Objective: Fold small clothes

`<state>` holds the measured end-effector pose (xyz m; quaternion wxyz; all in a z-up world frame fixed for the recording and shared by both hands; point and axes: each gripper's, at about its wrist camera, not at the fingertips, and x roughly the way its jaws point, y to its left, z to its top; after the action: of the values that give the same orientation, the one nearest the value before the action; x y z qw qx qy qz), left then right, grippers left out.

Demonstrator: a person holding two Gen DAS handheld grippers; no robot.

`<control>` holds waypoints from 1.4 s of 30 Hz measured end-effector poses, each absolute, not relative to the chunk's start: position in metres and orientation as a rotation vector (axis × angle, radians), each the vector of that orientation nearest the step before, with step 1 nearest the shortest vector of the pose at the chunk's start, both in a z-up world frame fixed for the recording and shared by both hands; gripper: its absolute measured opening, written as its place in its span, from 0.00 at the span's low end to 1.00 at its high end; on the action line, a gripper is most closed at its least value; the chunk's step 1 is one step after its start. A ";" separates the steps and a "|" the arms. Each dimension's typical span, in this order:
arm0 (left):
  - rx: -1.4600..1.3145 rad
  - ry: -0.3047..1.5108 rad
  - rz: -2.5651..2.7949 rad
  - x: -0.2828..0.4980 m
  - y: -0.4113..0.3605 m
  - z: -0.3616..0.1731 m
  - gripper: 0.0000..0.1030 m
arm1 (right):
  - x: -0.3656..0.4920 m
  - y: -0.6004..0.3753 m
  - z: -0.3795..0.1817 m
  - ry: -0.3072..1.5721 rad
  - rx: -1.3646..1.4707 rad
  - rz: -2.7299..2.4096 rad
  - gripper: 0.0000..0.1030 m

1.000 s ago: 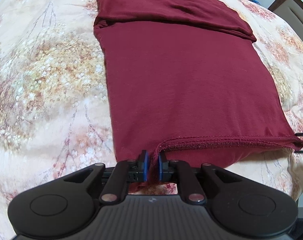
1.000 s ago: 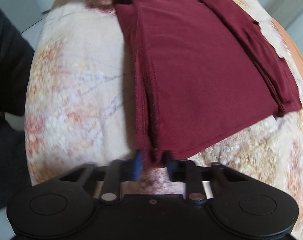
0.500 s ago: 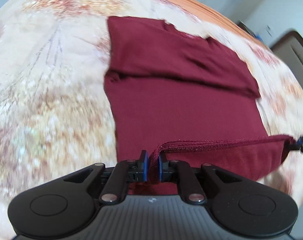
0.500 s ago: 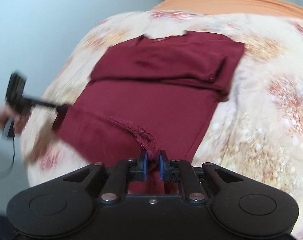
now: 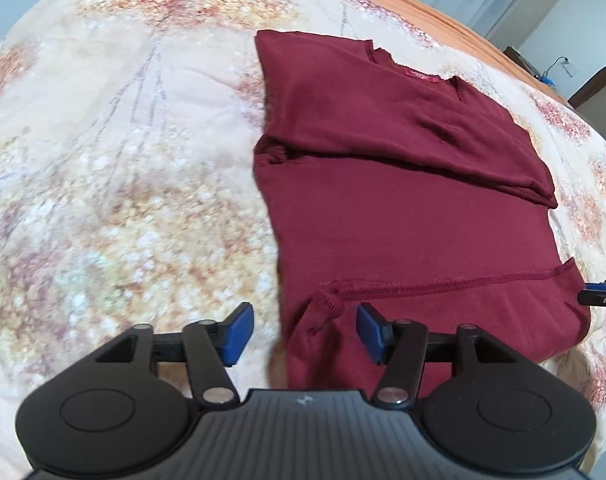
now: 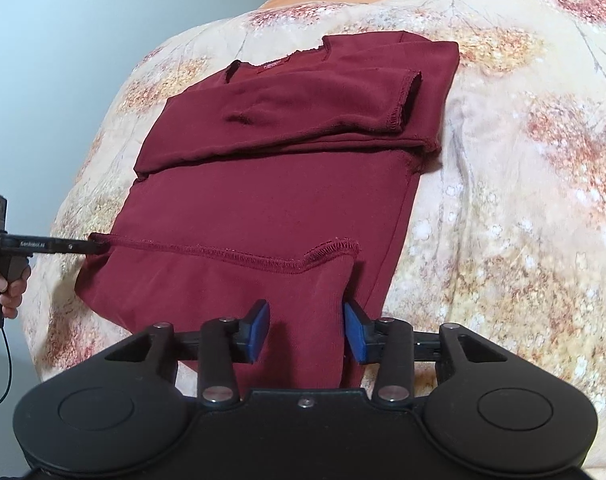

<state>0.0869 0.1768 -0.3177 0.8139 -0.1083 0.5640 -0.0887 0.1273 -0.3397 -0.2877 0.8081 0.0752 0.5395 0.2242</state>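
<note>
Left gripper (image 5: 303, 334) and right gripper (image 6: 307, 332) just opened, pads clear of folded dark-red knit shirt (image 5: 403, 200) on floral quilt (image 5: 123, 200).

I've got the shirt (image 5: 403, 208) lying flat on the bedspread (image 5: 123, 200), ahead of both claws. Its folded-up hem (image 5: 423, 290) sits just ahead of my left gripper (image 5: 303, 334); sleeves (image 6: 303, 116) folded across the far end, collar beyond. Right gripper (image 6: 307, 332) straddles the hem corner nearest it; left gripper's tip is at the opp. corner.
</note>
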 end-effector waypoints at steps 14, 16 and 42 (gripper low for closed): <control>-0.231 1.216 -0.199 0.079 0.176 -0.320 0.60 | 0.135 -0.341 -0.290 1.139 0.180 0.456 0.46; -0.225 1.211 -0.208 0.080 0.173 -0.320 0.60 | 0.136 -0.341 -0.291 1.138 0.187 0.451 0.46; -0.326 1.104 -0.204 0.105 0.159 -0.317 0.10 | 0.128 -0.368 -0.297 1.110 0.353 0.285 0.05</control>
<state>0.1053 0.1591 -0.3171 0.8338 -0.1540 0.5213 -0.0965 0.1278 -0.3683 -0.2971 0.8257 0.1660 0.5223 0.1339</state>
